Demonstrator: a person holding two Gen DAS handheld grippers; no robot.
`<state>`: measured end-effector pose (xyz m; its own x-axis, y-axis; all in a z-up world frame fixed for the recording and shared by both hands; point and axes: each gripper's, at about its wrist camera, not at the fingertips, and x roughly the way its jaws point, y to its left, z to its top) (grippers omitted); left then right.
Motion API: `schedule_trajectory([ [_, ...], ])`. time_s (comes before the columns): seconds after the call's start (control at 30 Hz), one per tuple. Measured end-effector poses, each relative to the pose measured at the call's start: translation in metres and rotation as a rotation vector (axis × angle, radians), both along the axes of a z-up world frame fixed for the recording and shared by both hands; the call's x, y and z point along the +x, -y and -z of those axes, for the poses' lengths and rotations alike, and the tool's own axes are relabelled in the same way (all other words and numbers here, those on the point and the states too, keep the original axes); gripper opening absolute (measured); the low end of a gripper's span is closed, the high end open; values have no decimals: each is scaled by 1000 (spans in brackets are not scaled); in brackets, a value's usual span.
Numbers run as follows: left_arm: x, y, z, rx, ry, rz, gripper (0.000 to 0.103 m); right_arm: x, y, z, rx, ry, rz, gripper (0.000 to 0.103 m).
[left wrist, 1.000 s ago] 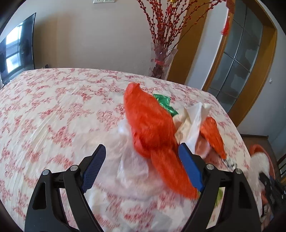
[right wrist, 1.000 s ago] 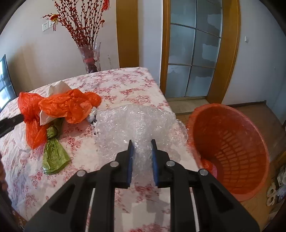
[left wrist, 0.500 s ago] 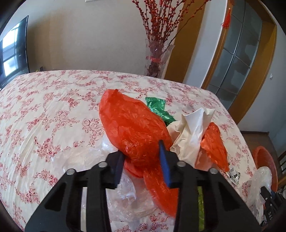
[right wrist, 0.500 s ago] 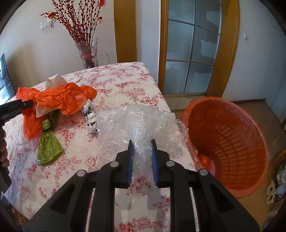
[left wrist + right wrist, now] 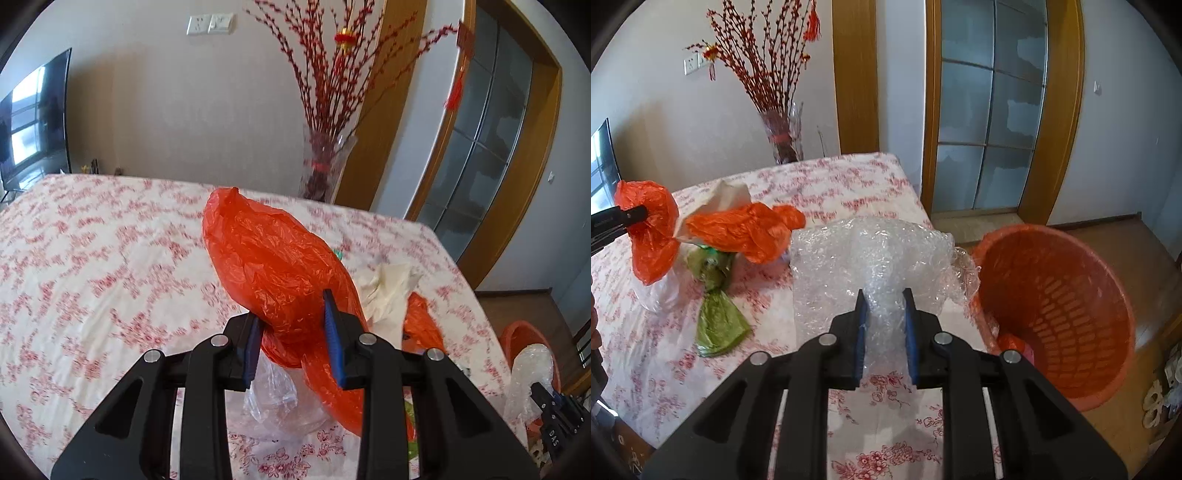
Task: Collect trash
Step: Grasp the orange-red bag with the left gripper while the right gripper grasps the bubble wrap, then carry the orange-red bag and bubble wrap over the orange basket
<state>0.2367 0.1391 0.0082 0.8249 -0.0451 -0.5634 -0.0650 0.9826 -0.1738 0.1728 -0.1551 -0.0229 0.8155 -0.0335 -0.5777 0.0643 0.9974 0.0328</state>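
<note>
Left tongs [image 5: 291, 332] closing on orange bag [image 5: 273, 266], right tongs [image 5: 885, 325] clamp bubble wrap [image 5: 871, 251] above floral tablecloth [image 5: 92, 258].

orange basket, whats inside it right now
Inside the orange basket, low against its near wall, lies a bit of orange and pink trash. The bubble wrap covers part of the rim.

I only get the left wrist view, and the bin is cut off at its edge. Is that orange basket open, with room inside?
Observer: Yes, the orange basket stands open beside the table, with only a small orange scrap at its bottom.
Operator: And the right hand-held gripper?
Observer: The right hand-held gripper is shut on the bubble wrap.
Operator: What else is on the table?
Observer: A green bag lies flat on the tablecloth, its top under a second orange bag.
</note>
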Motion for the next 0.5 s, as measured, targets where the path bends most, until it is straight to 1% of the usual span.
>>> schedule_trajectory([
  [0.23, -20, -3, -29, -3, 63, -10, 30, -19, 5, -19, 2, 49, 5, 19],
  [0.37, -33, 9, -42, -1, 89, 21, 30, -28, 11, -28, 7, 74, 18, 19],
  [0.5, -40, 29, -49, 1, 100, 65, 30, -39, 22, -39, 7, 103, 38, 19],
])
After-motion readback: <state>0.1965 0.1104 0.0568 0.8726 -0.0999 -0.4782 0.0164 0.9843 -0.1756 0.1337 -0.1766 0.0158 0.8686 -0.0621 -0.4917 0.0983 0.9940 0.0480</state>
